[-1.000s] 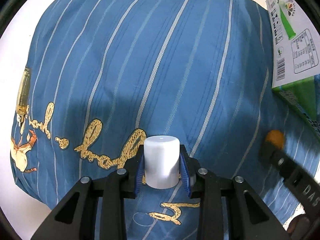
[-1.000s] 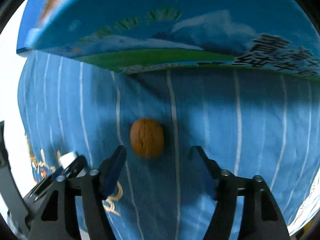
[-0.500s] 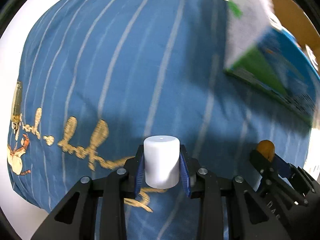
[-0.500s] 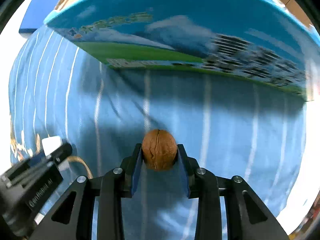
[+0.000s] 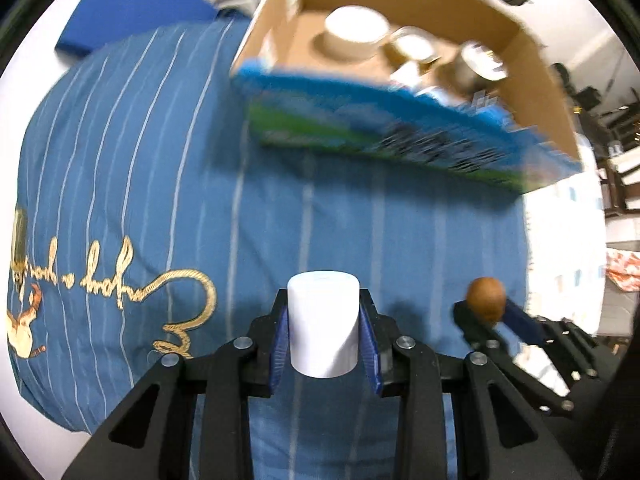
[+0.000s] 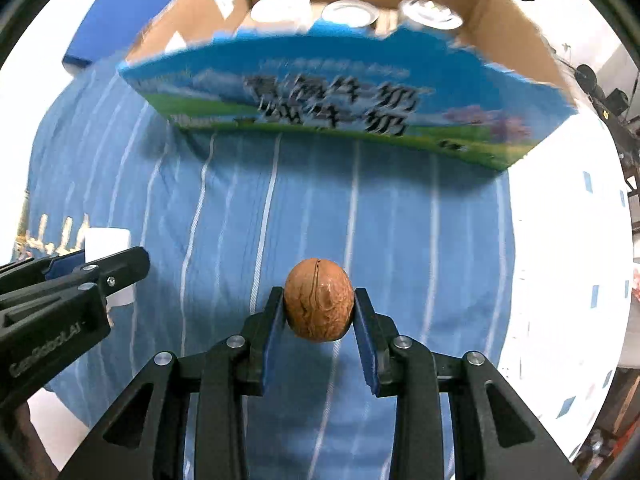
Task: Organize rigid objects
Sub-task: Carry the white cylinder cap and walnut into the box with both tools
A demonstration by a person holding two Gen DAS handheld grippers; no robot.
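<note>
Two things are up off the blue striped cloth (image 6: 360,216) at once, one in each tool. The left gripper (image 5: 323,330) has its blue pads pressed against the sides of a white cylinder (image 5: 322,322), held upright about halfway down its height. It looks like a smooth, stiff plastic cap, probably light and a bit slippery, so a grip low on the straight wall seems the safest place. To its right, the right gripper (image 6: 319,312) is pinching a walnut (image 6: 319,305) across its middle, seam facing up. The shell is hard and rough enough to stay put, I'd guess, but being round it could roll out if the pads loosen.

At the far side sits an open cardboard box (image 6: 516,40) with a blue and green printed front, likely where both are headed. Inside I can make out several pale round items (image 6: 280,6), maybe cups or lids; they are blurred and partly cut off by the front wall, so I can't say what they are. How much floor space is left in the box is hidden. The gold lettering on the cloth at near left is unreadable.
</note>
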